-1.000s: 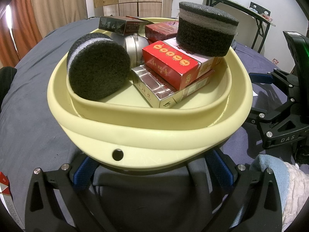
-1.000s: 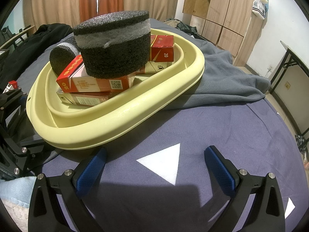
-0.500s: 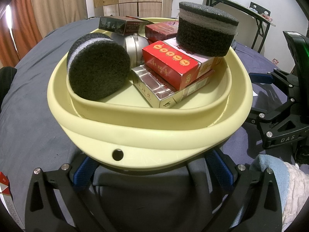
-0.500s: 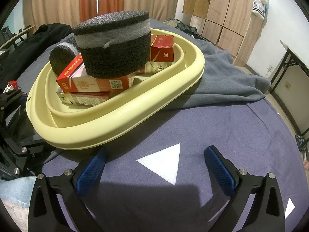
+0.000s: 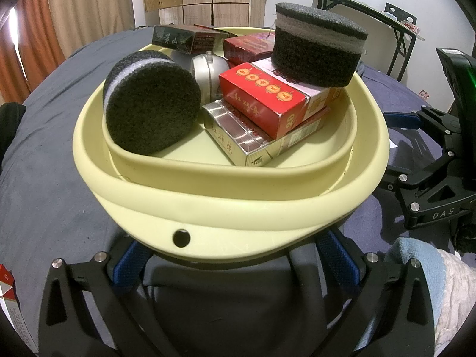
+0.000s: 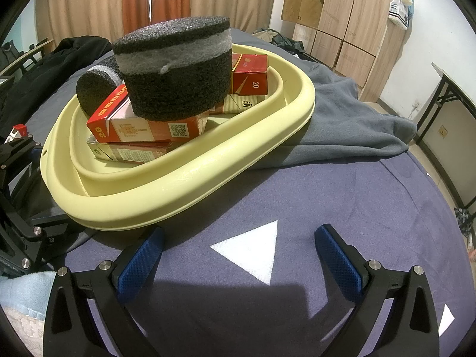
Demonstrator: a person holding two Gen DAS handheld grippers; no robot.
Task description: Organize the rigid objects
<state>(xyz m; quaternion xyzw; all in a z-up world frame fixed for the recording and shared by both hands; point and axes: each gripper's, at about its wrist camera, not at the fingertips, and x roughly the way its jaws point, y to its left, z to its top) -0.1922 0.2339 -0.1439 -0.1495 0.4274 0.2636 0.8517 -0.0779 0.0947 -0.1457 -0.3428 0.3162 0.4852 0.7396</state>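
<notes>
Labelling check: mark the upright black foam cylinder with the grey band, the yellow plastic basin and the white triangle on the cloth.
Upright black foam cylinder with grey band (image 6: 178,89), right wrist view, dark side wall.
Yellow plastic basin (image 6: 184,187), right wrist view, near outer rim.
White triangle (image 6: 253,250), right wrist view, centre of patch.

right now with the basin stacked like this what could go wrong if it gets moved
1. The foam disc sits atop a tilted red box, itself on a silver box; a jolt could likely slide the stack.
2. The second foam disc stands on edge against the basin wall and may roll.
3. The dark box perches on the far rim and could drop off.
</notes>
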